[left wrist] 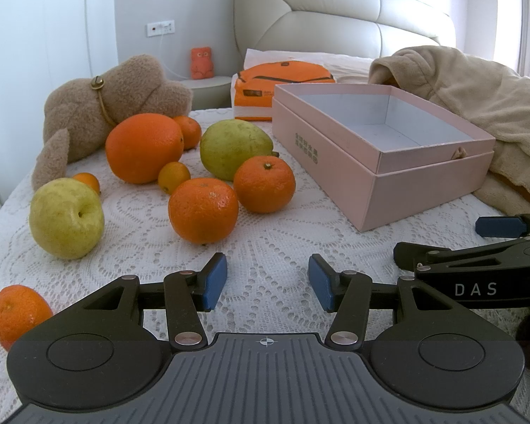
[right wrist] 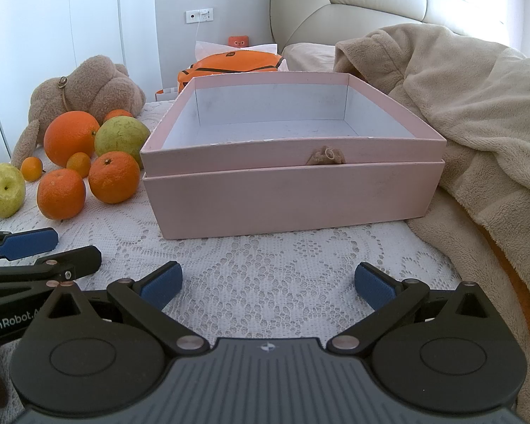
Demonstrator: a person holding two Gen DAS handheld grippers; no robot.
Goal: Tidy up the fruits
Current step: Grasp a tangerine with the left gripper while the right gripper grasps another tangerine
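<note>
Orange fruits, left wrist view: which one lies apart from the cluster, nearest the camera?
The orange at the lower left edge, beside the left gripper body. It lies alone on the lace cover; the other orange fruits sit clustered further back, beyond the yellow-green apple.

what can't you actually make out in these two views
- Small orange, left wrist view: mostly hidden behind the big orange.
- Orange at lower left, left wrist view: partly covered by the left tongs; absent from the right wrist view.
- Pink box print, left wrist view: too small to read.
- Bed under the beige blanket: covered.
</note>
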